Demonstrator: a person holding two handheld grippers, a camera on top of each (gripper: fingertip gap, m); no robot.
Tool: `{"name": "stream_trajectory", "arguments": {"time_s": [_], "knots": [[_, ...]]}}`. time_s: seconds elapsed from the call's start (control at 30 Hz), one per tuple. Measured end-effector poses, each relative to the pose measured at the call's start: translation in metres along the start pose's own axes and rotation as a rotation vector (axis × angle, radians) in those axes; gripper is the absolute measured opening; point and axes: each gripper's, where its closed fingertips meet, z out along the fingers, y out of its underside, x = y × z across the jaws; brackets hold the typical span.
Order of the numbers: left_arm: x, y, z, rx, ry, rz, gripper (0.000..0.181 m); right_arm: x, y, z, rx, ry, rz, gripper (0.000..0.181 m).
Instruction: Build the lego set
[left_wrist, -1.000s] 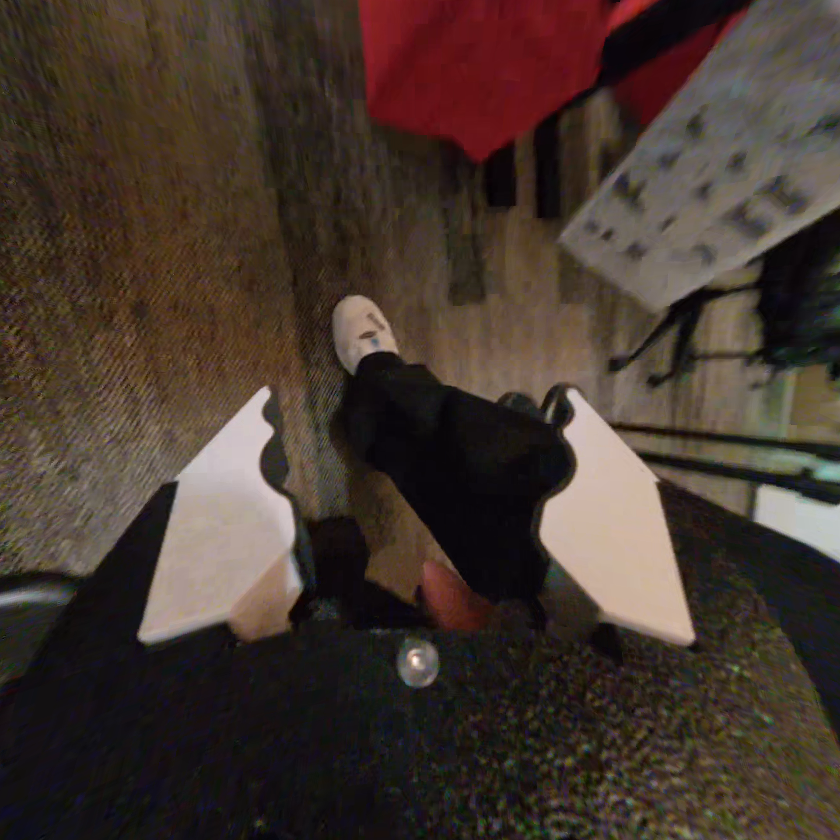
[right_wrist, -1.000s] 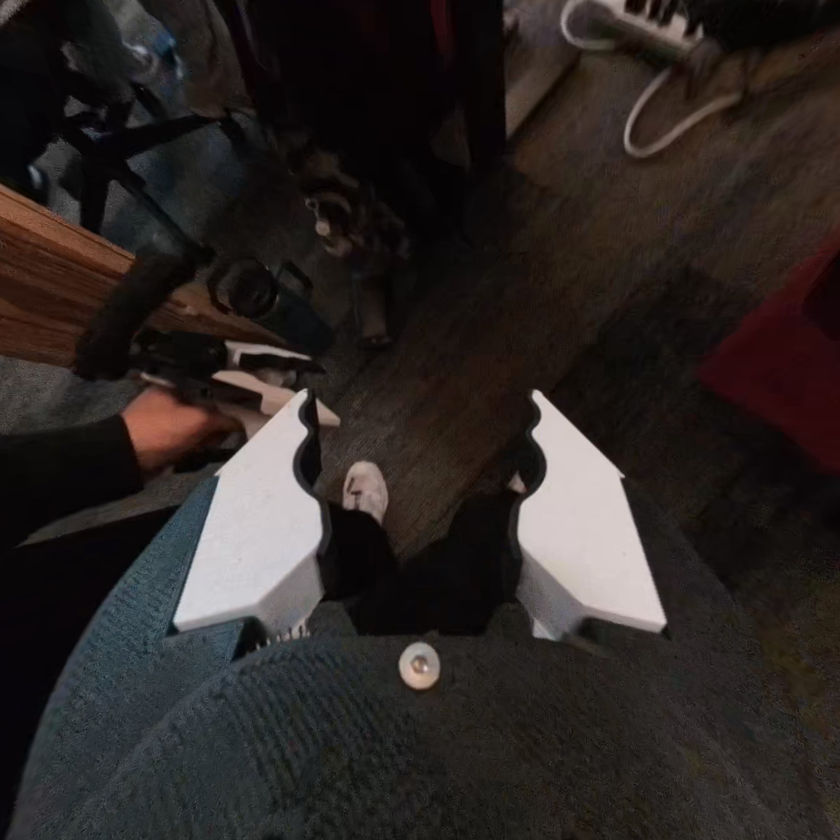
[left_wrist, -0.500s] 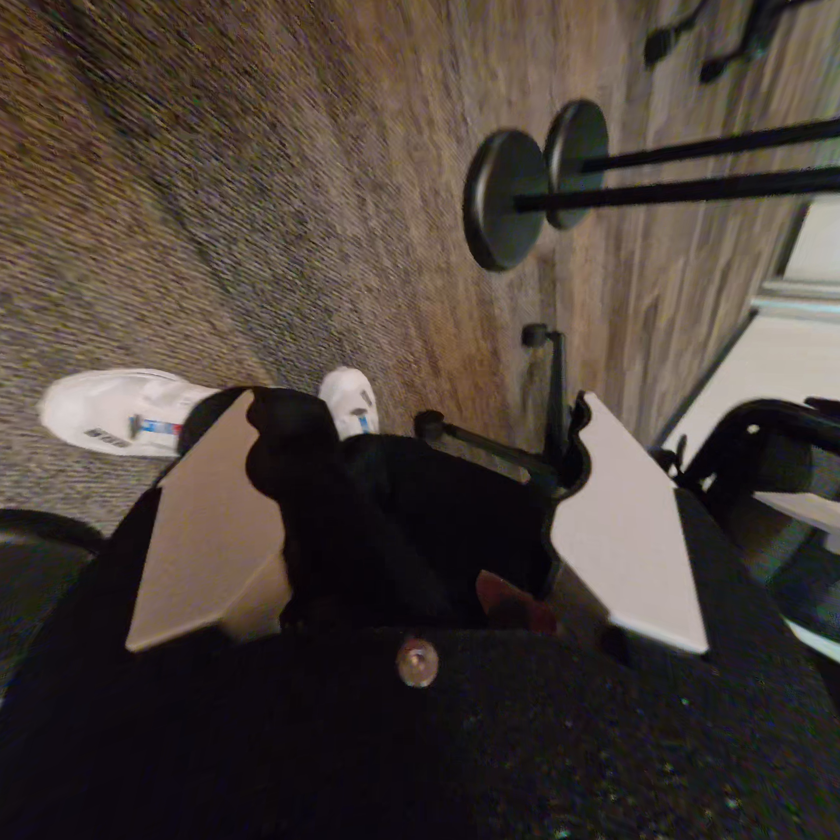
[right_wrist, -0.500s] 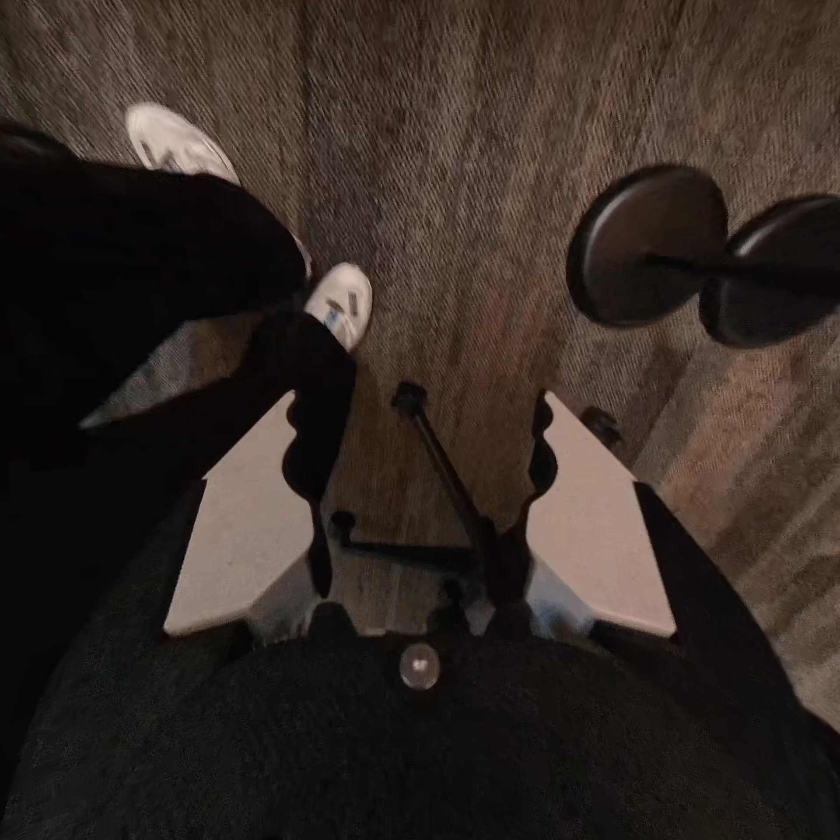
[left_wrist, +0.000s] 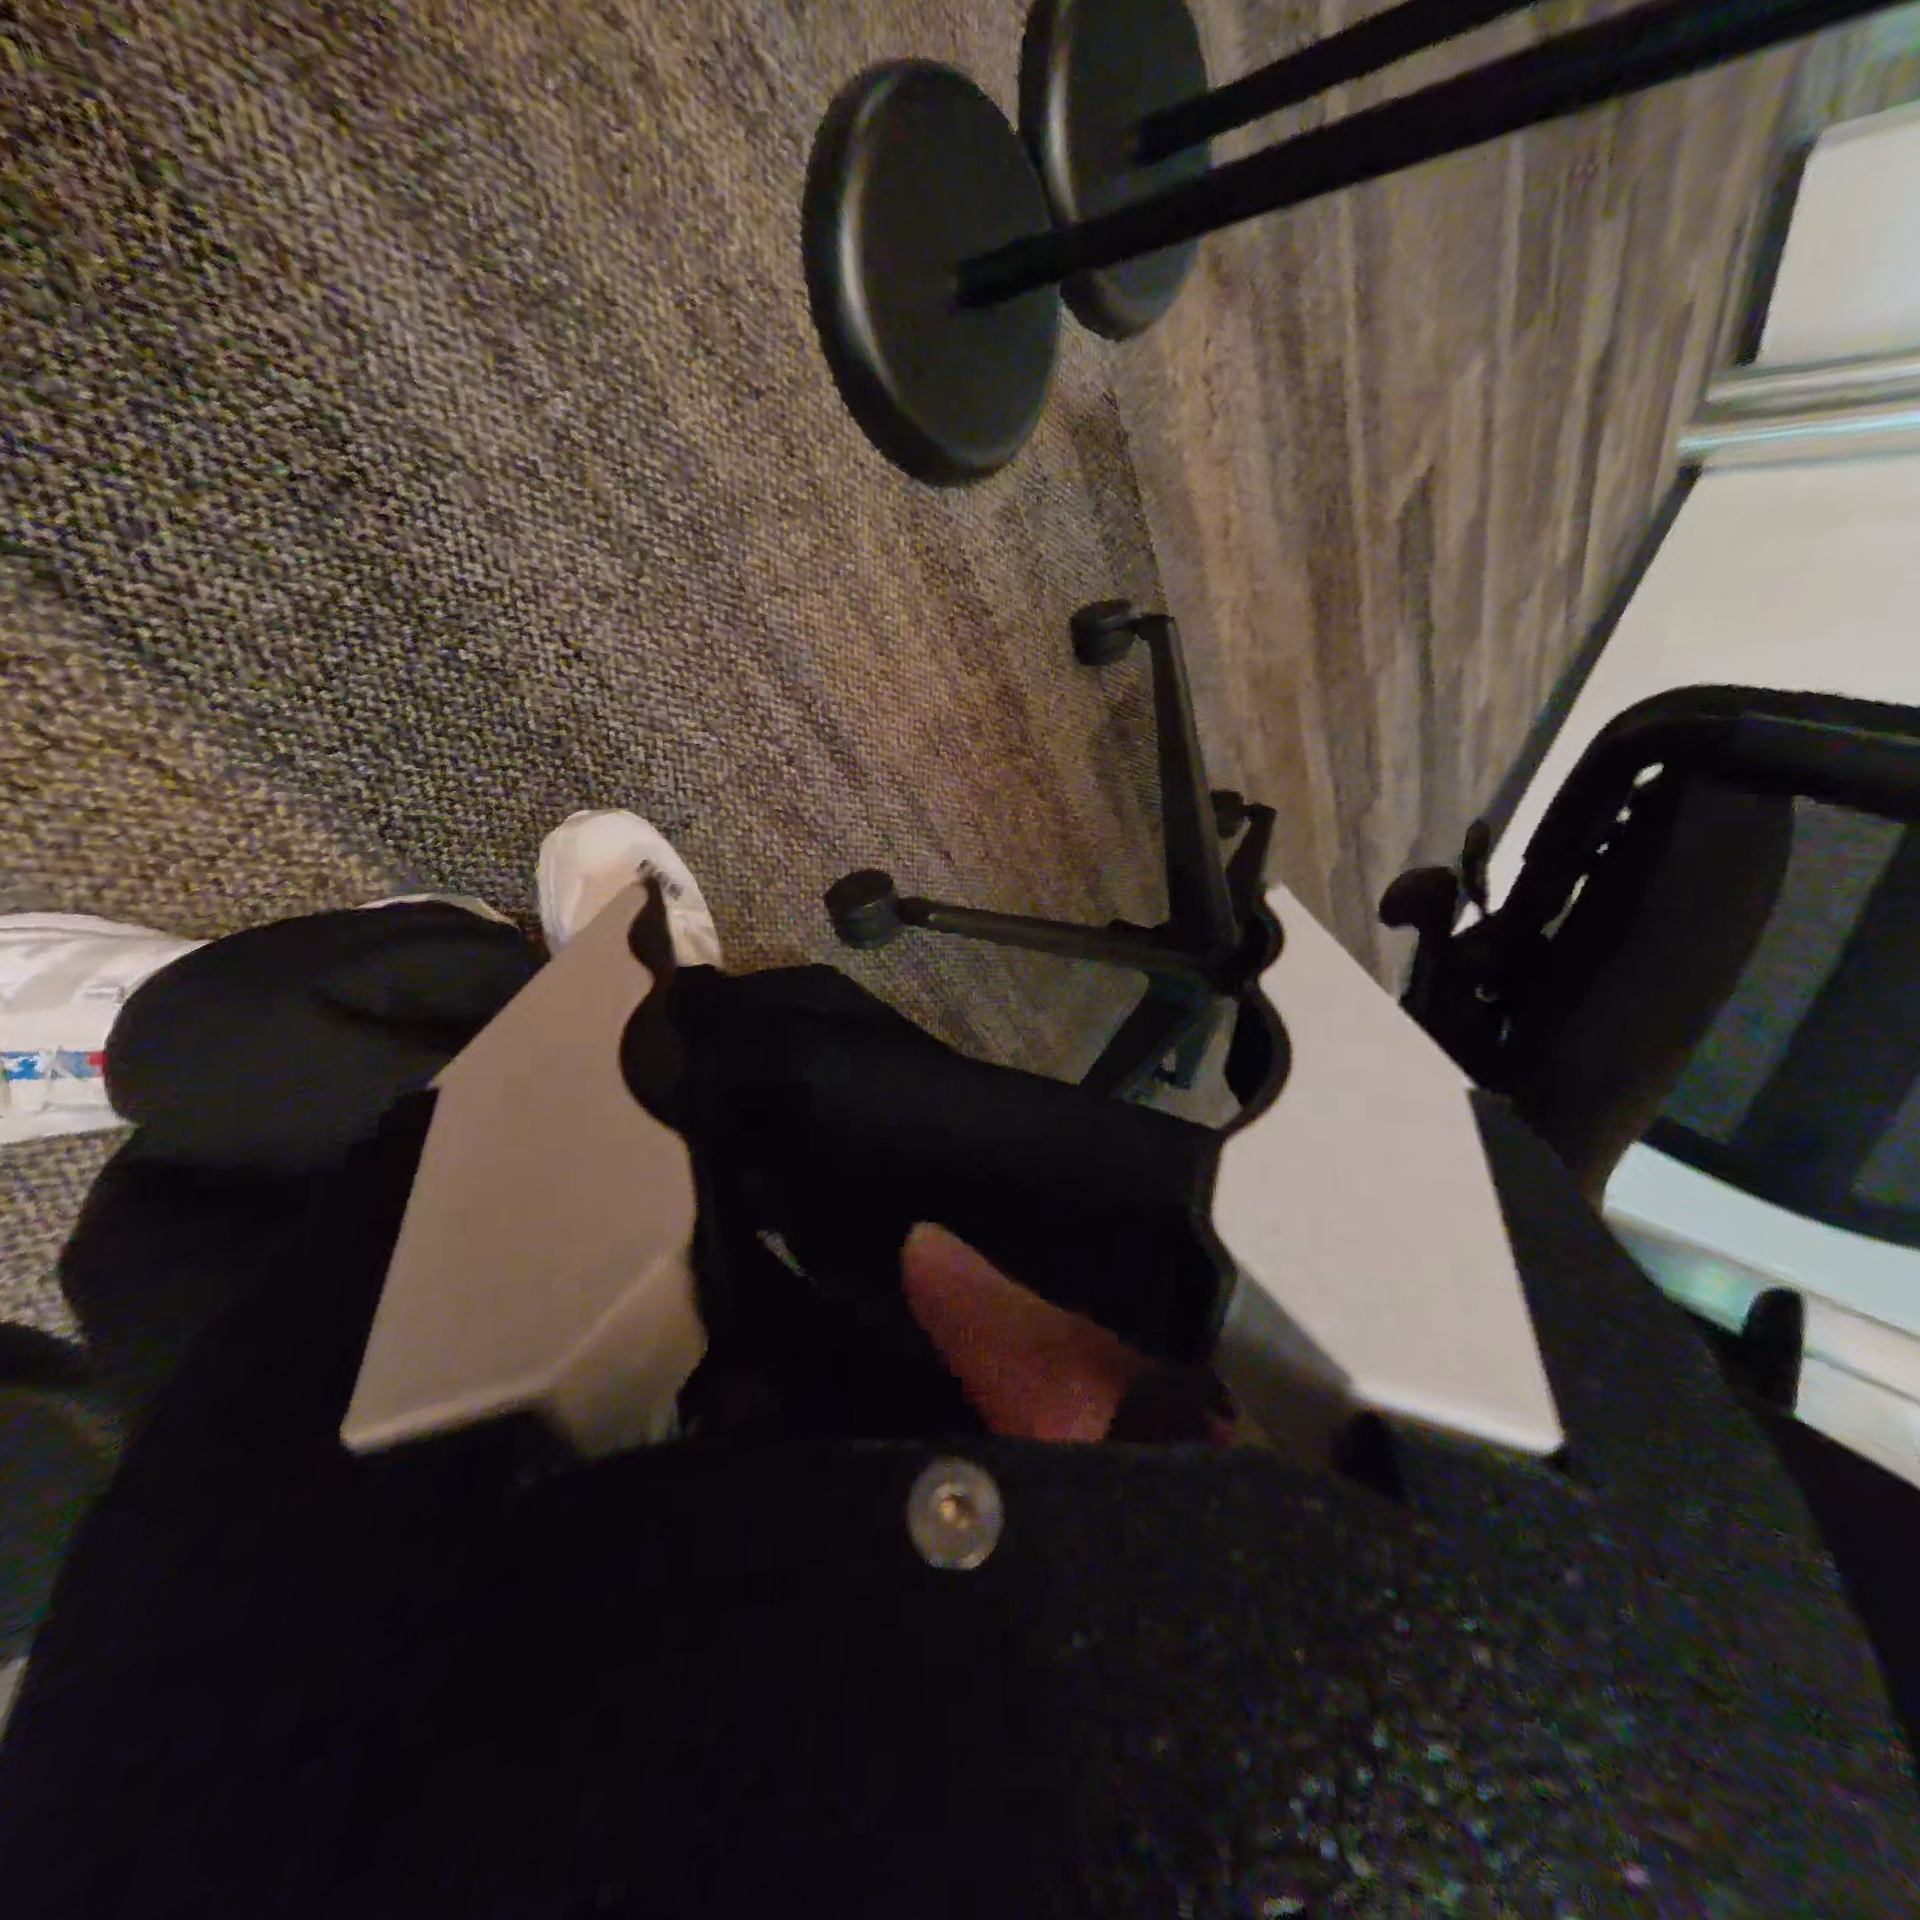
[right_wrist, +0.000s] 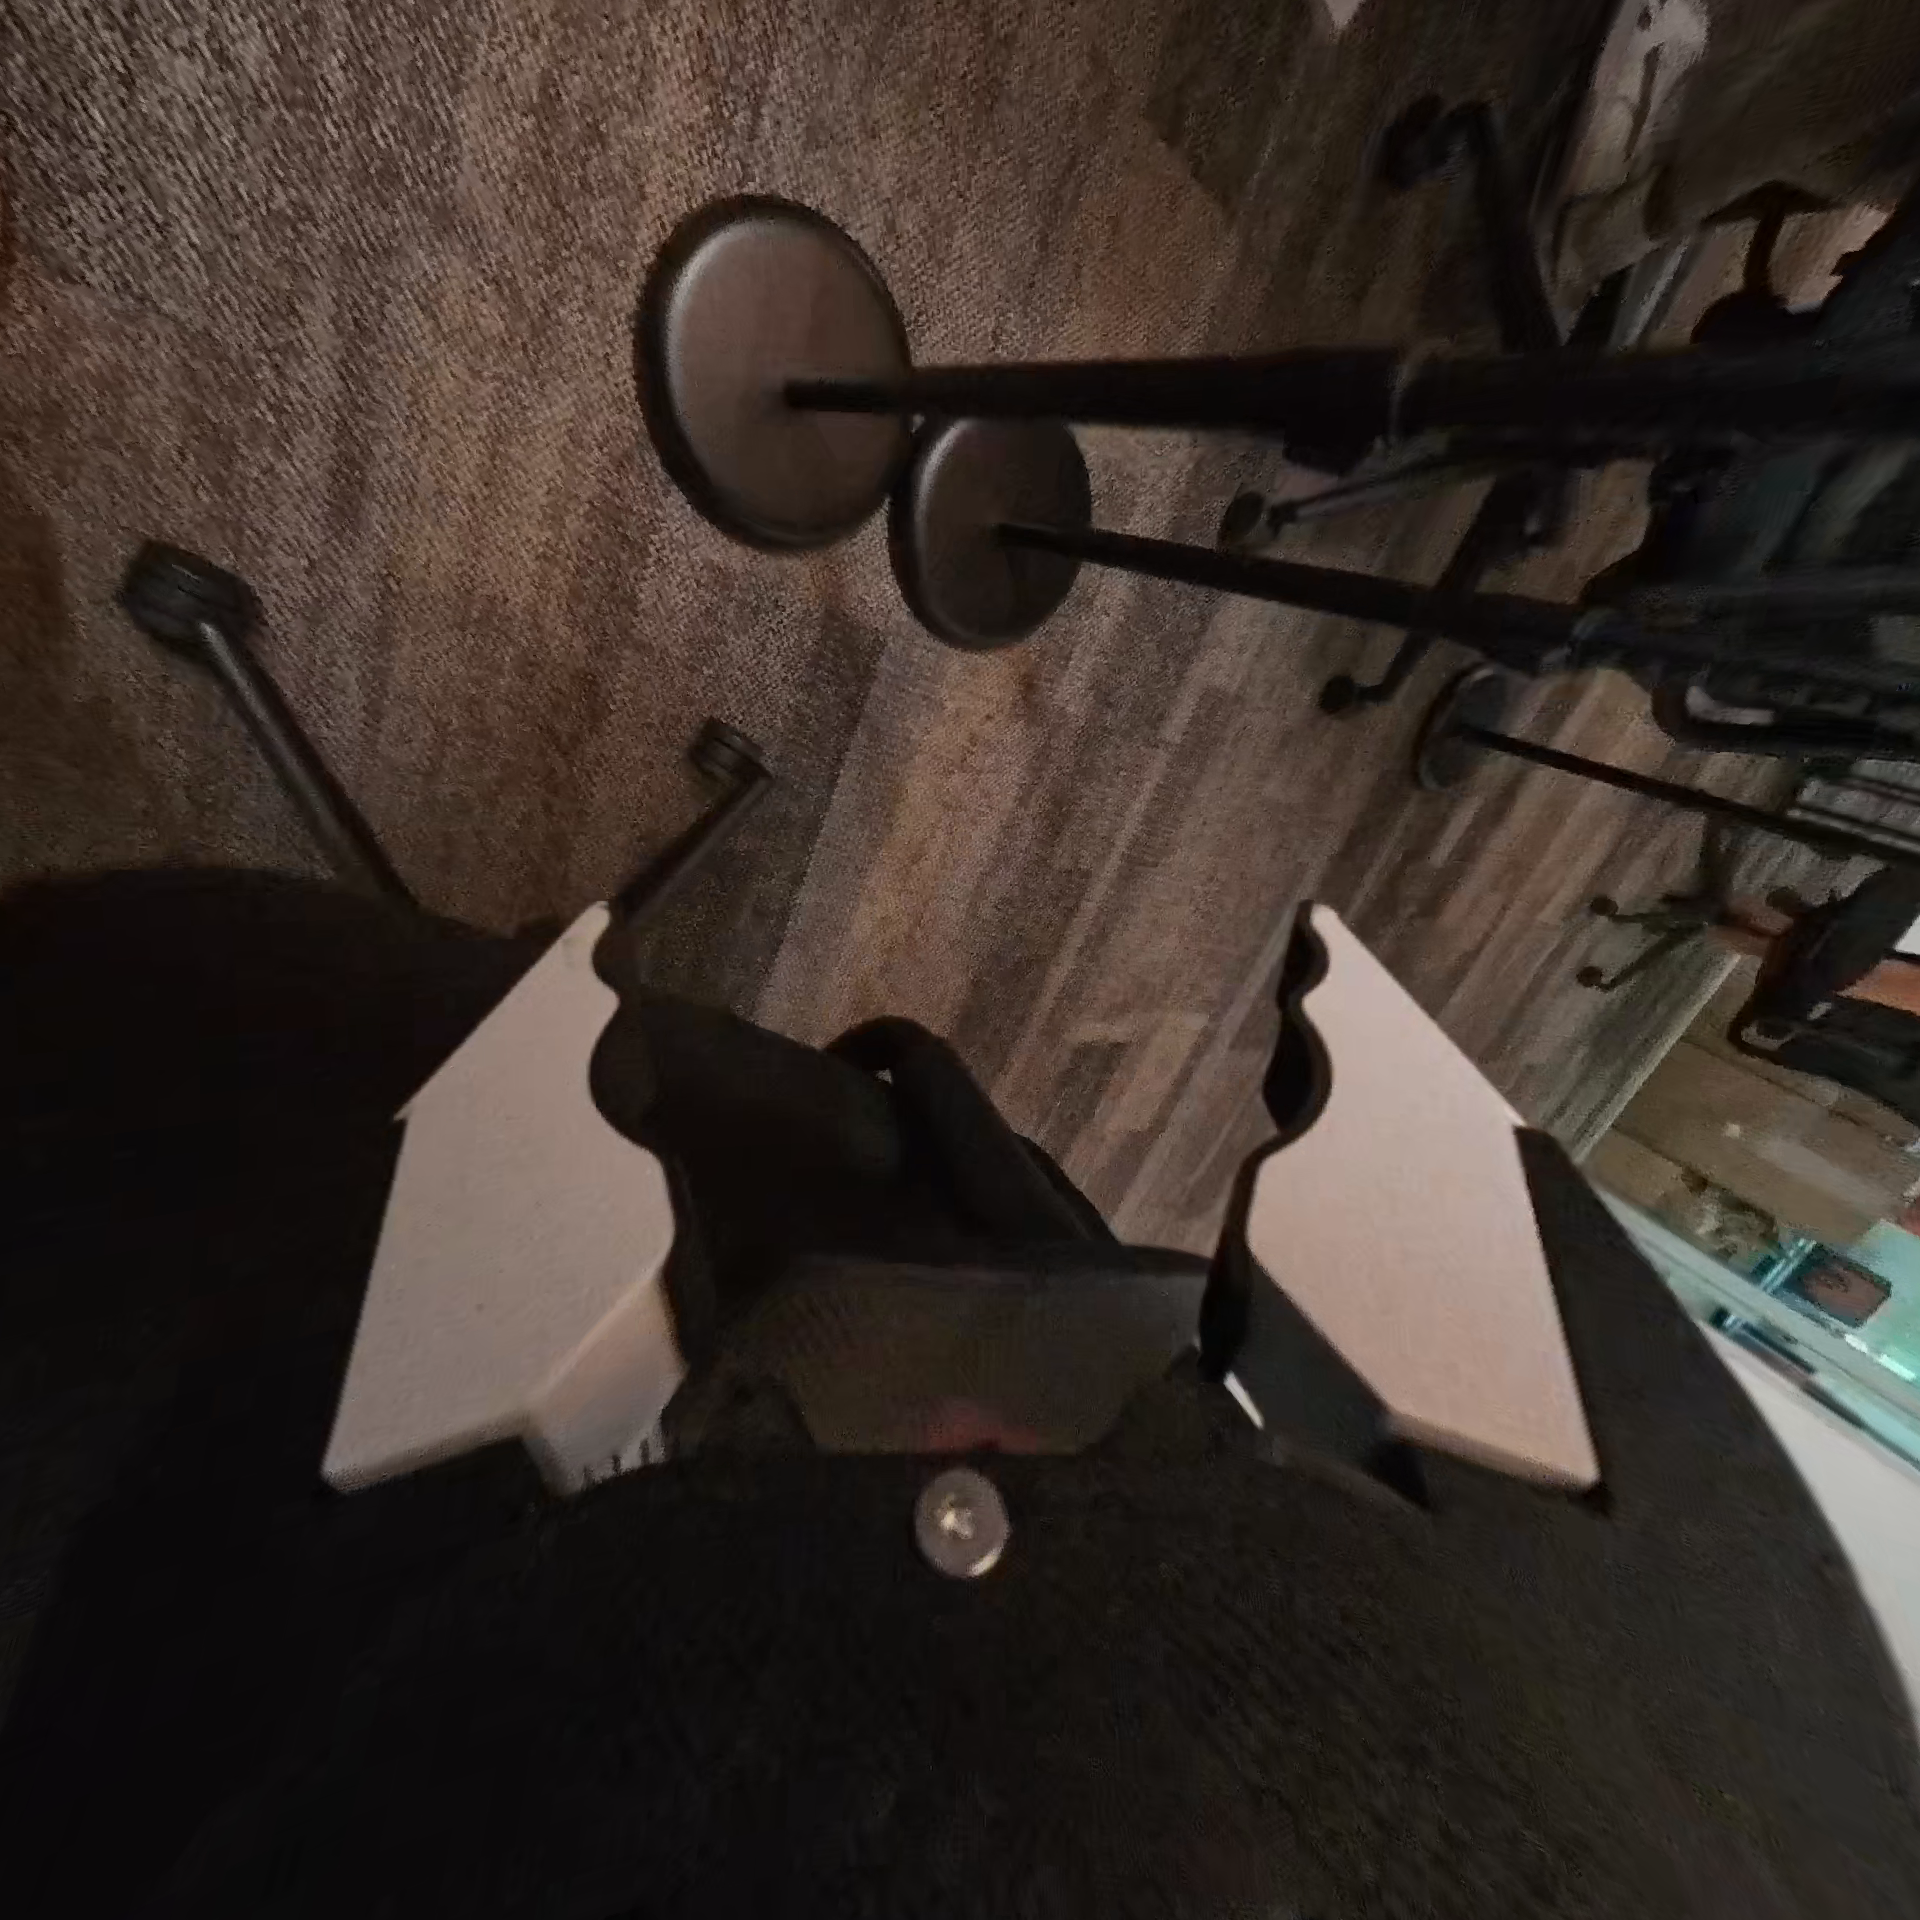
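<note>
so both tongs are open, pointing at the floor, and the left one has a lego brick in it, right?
Not quite. The left tongs hold no brick: the left wrist view shows only dark clothing and carpet between them. Both are open and point floorward; right tongs likewise empty.

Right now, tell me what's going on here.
No Lego is in view. A person holds both grippers pointed down at the carpet. The left gripper is open and empty, above a white shoe and a chair base. The right gripper is also open and empty, facing two round black stand bases on the floor. Building is not under way at this moment.
</note>
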Motion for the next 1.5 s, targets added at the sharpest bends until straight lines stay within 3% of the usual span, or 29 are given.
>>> {"name": "stream_trajectory", "arguments": {"time_s": [0.07,0.13,0.27,0.37,0.53,0.6,0.77,0.83,1.13,1.37,1.5], "knots": [[0.006,0.004,-0.004,0.034,-0.001,-0.018,0.089,0.003,0.027,0.004,0.033,-0.013,0.054,0.112],[0.009,0.012,-0.008,0.045,-0.023,-0.012,0.093,0.002,0.047,0.012,0.094,-0.027,0.185,0.1],[0.011,0.035,-0.02,0.036,-0.088,0.017,0.103,0.012,0.047,0.007,0.338,-0.112,0.551,0.079],[0.009,0.052,-0.029,0.055,-0.126,0.04,0.11,0.02,0.041,0.0,0.539,-0.148,0.692,0.061],[0.012,0.091,-0.032,0.055,-0.107,0.021,0.11,0.033,0.033,-0.005,0.686,-0.12,0.699,0.055],[0.017,0.104,-0.032,0.054,-0.088,0.034,0.11,0.027,0.028,-0.011,0.736,-0.167,0.649,0.043],[0.041,0.149,-0.035,-0.001,-0.031,0.153,0.109,0.018,0.026,-0.011,0.732,-0.171,0.544,0.057],[0.047,0.167,-0.044,0.012,-0.026,0.188,0.11,0.015,0.023,-0.011,0.73,-0.153,0.508,0.051],[0.053,0.302,-0.049,-0.019,0.001,0.122,0.11,0.014,0.024,-0.012,0.745,-0.177,0.5,0.058],[0.073,0.424,-0.011,0.013,0.057,0.028,0.11,0.028,0.036,0.003,0.711,-0.157,0.481,0.071],[0.089,0.478,0.009,0.049,0.068,0.019,0.11,0.051,0.055,0.014,0.713,-0.127,0.56,0.072]]}}
